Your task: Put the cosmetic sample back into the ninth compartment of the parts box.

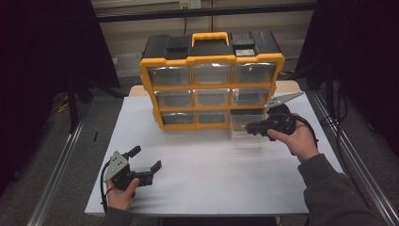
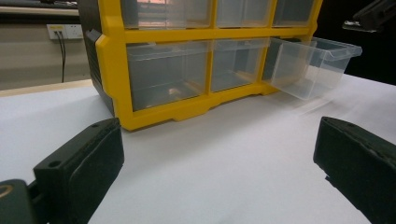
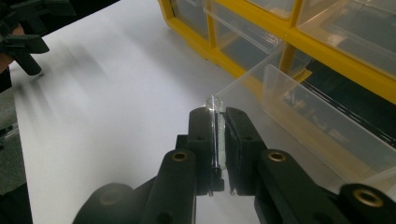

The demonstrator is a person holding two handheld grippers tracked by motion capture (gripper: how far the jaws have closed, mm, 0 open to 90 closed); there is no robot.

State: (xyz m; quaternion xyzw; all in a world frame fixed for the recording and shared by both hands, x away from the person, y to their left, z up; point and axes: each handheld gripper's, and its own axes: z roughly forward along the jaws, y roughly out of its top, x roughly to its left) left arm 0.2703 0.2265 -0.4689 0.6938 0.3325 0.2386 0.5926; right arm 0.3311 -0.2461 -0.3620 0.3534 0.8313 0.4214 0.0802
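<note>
At the organizer [image 1: 211, 61], right gripper [image 3: 215, 121] jaws clamp drawer [image 2: 310, 65]; left gripper [image 1: 146, 170] jaws apart.

Two black grippers: left gripper [image 1: 149, 158] with blocky matte jaws, grey three-cornered plate, trailing black cable; right gripper [image 1: 248, 126] with brass-ringed screw holes. Dark grey sleeve [image 1: 329, 190] on right arm.

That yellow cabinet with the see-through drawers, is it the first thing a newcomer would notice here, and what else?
Yes: the yellow cabinet stands at the back of the white table. Its bottom right drawer is pulled out, the right claw shut on its front lip. The left claw is open near the table's front left.
</note>
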